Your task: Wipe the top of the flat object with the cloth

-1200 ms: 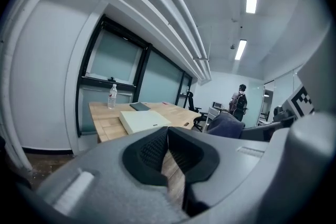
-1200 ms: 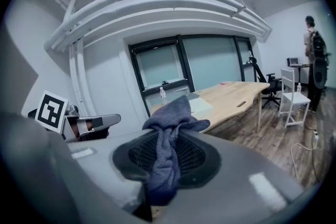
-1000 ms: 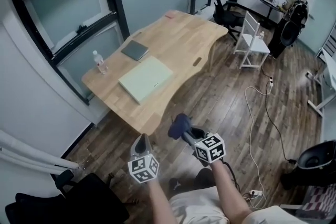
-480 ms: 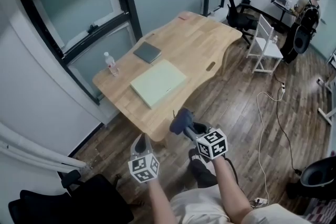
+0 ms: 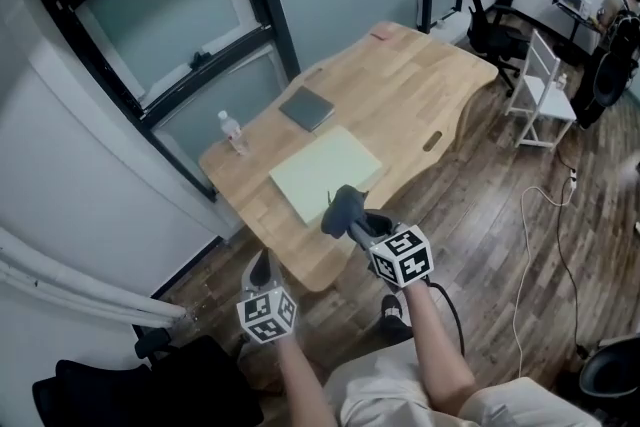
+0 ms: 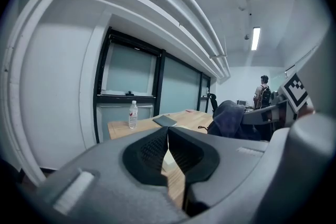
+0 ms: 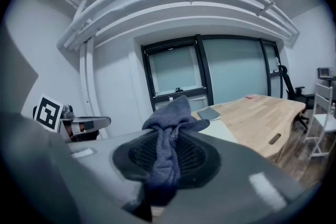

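Two grippers hover just short of the desk (image 5: 400, 95). The right gripper (image 5: 350, 220) is clenched on the soft, floppy cloth (image 5: 340, 209), gripped mid-bunch. The left gripper (image 5: 262, 267) is pinched together, empty. The flat object (image 5: 325, 172) lies on the desk's near half and probably stiff.
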`<action>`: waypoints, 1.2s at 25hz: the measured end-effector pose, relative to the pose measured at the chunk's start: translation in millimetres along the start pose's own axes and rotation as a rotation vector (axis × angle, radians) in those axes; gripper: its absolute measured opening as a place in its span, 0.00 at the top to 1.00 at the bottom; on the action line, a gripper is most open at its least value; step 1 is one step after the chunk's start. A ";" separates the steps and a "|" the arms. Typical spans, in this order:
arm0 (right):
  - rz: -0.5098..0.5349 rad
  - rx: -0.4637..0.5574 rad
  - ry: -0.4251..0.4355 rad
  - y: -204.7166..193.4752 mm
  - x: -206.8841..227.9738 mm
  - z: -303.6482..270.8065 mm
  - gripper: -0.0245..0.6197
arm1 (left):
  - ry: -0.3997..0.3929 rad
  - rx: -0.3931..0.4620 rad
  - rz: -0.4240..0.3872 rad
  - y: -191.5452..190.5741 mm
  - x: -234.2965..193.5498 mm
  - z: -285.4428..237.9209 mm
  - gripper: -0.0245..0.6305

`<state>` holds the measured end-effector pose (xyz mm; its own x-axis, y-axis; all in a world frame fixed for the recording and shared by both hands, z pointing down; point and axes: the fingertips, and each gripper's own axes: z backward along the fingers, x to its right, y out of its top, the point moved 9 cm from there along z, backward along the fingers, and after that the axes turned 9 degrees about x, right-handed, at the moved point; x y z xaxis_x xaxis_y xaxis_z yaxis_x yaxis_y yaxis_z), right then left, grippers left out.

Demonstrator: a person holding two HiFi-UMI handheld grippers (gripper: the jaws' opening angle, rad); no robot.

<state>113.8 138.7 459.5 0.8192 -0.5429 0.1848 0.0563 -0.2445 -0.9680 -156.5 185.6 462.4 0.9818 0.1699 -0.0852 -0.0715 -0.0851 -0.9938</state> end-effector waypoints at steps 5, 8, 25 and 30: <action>-0.002 -0.004 0.009 10.2 42.6 -22.5 0.83 | -0.027 0.007 0.007 4.3 24.2 -46.5 0.95; -0.007 -0.009 0.007 15.3 69.5 -27.7 0.83 | -0.023 0.010 0.005 8.0 35.6 -68.8 0.95; -0.077 -0.080 0.051 -3.0 144.5 -47.9 0.83 | 0.025 -0.067 -0.041 -19.5 82.7 -116.4 0.95; -0.105 -0.104 0.084 -13.1 150.1 -67.7 0.83 | 0.048 -0.099 -0.045 -28.3 76.4 -122.4 0.95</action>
<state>197.4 6.0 511.4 0.7612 -0.5739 0.3019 0.0762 -0.3832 -0.9205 -57.9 80.8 492.8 0.9911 0.1287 -0.0347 -0.0117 -0.1752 -0.9845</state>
